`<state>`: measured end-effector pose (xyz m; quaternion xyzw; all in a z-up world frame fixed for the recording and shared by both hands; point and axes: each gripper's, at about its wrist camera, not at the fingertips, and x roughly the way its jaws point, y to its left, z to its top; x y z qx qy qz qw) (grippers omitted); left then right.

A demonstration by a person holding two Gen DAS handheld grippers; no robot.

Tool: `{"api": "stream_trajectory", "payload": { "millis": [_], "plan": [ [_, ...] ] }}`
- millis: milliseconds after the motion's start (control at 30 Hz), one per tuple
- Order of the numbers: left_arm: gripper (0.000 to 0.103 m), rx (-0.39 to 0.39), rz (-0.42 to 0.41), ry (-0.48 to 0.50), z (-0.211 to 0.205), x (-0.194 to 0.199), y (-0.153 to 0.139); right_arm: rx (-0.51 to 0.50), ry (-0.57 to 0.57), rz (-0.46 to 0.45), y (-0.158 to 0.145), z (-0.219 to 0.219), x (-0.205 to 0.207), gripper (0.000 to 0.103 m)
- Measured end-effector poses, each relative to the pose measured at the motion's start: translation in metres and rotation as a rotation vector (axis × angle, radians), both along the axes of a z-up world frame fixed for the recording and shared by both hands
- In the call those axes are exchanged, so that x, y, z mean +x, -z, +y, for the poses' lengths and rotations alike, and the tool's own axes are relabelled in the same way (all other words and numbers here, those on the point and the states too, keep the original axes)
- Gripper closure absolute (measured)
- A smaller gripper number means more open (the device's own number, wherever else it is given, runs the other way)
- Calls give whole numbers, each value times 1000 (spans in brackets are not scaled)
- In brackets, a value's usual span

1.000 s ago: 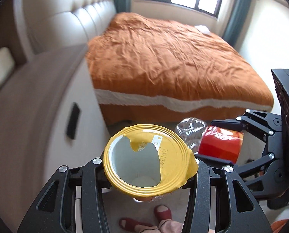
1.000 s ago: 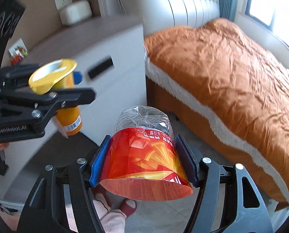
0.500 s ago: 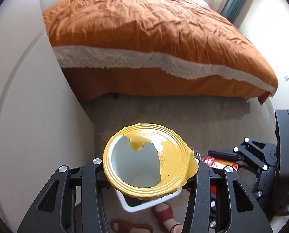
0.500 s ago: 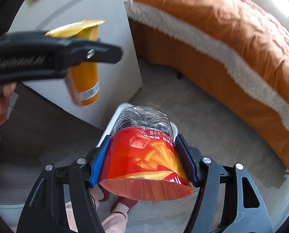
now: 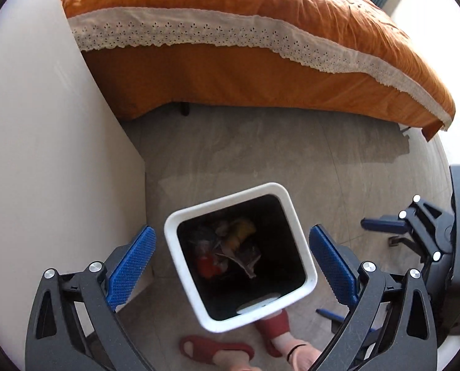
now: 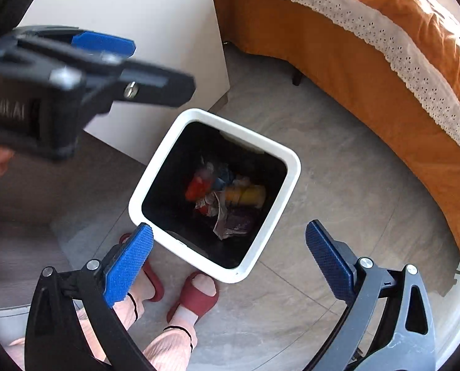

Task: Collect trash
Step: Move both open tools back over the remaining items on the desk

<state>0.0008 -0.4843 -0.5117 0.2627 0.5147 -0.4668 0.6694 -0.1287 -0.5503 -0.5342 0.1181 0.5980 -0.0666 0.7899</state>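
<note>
White square trash bin (image 5: pixel 294 216) on the grey tiled floor (image 5: pixel 260 154), seen from above in both wrist views. Inside the bin, at its dark bottom: a yellow cup (image 6: pixel 245 194), a red-labelled bottle (image 6: pixel 197 187) and crumpled wrappers (image 6: pixel 226 219) touching one another. Left gripper (image 5: pixel 231 267) above the bin, pointing steeply down, fingers (image 5: pixel 131 266) spread wide to either side of the bin's rim, just opened, nothing between them. Right gripper (image 6: pixel 228 262) likewise above the bin, fingers (image 6: pixel 128 266) wide apart, just opened, nothing held. In the right wrist view, left gripper (image 6: pixel 103 43) up and left of the bin, blurred. Just below the bin in both views, the person's feet in red slippers (image 6: pixel 196 296) on the floor, one slipper touching or under the bin's edge. White cabinet side (image 5: pixel 44 154) just beside the bin on its left. Beyond the bin, across a stretch of bare floor, a bed with an orange cover (image 5: pixel 245 15) trimmed in white lace (image 5: pixel 199 34)
</note>
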Motion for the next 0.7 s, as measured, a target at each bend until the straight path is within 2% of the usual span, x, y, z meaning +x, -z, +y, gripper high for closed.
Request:
{"api": "stream_trajectory", "payload": {
  "millis": [267, 433, 700],
  "plan": [
    [5, -27, -15, -18, 7, 10, -32, -32, -4, -26, -29, -2, 8, 5],
    [5, -54, -22, -31, 11, 10, -63, -55, 16, -52, -61, -2, 5, 5],
    [5, -130, -50, -39, 16, -6, -145, -62, 117, -126, -133, -12, -10, 5]
  ]
}}
